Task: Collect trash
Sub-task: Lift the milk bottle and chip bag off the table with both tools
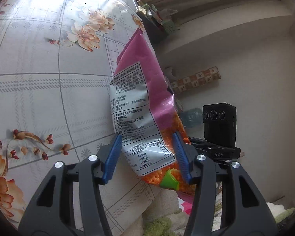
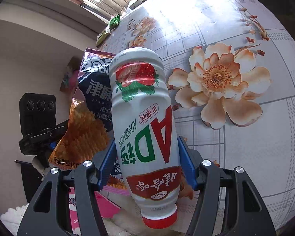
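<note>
My left gripper (image 1: pixel 147 153) is shut on a pink and orange snack bag (image 1: pixel 145 106), held up beside the table edge with its printed back facing me. The same bag (image 2: pixel 86 125) shows in the right wrist view, front side, to the left of the bottle. My right gripper (image 2: pixel 145 157) is shut on a white AD calcium milk bottle (image 2: pixel 143 118) with a red cap, held upside down, cap toward me. The blue pads (image 2: pixel 186 161) press its sides.
A table with a floral cloth (image 1: pixel 39 88) fills the left wrist view's left side and also shows in the right wrist view (image 2: pixel 236 118). Clutter (image 1: pixel 151 13) sits at its far edge. The other gripper's black camera (image 1: pixel 220 125) is close by. Towels and pink cloth (image 2: pixel 100 204) lie below.
</note>
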Demonstrator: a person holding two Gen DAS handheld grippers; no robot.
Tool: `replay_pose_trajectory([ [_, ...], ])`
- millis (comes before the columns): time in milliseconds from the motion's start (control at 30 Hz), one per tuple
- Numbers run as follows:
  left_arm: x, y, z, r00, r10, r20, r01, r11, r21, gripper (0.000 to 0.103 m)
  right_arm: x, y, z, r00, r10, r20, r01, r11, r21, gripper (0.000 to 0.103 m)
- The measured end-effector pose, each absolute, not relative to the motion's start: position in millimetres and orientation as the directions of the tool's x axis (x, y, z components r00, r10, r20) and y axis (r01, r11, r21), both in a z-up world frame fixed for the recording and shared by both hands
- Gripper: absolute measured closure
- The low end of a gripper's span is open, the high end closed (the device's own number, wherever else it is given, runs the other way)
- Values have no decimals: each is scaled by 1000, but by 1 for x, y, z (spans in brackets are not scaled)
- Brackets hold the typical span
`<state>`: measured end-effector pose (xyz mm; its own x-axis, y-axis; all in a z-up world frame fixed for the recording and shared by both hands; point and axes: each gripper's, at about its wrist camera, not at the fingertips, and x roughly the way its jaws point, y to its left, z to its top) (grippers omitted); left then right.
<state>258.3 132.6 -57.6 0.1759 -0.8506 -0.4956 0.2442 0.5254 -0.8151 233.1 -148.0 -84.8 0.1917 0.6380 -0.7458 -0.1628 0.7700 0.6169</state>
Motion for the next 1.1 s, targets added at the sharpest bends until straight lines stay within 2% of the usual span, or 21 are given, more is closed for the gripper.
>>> replay_pose_trajectory([
  [133, 228, 140, -58, 140, -858, -493, 275, 512, -814, 50, 211, -135, -85, 169, 616, -770, -210, 786, 582, 44],
  [167, 223, 144, -58, 147, -851, -505, 276, 525, -805, 46, 208, -132, -85, 169, 611, -773, -221, 788, 575, 44],
  [267, 222, 160, -65, 199, -818, -540, 232, 575, -785, 44, 205, -125, -88, 169, 600, -782, -235, 795, 559, 44],
  [433, 235, 192, -79, 246, -848, -470, 65, 498, -865, 44, 207, -119, -90, 176, 601, -780, -224, 796, 563, 44],
  [600, 233, 185, -68, 234, -855, -463, 121, 498, -858, 41, 201, -122, -88, 183, 596, -782, -222, 800, 557, 44],
  [767, 236, 155, -61, 199, -844, -498, 169, 530, -831, 39, 188, -134, -86, 187, 600, -778, -209, 798, 565, 44],
  [867, 235, 149, -56, 191, -856, -480, 175, 511, -842, 39, 188, -133, -85, 192, 592, -783, -209, 804, 557, 44],
  [1100, 228, 168, -35, 288, -852, -438, 150, 492, -858, 30, 186, -122, -81, 218, 549, -807, -223, 833, 507, 44],
])
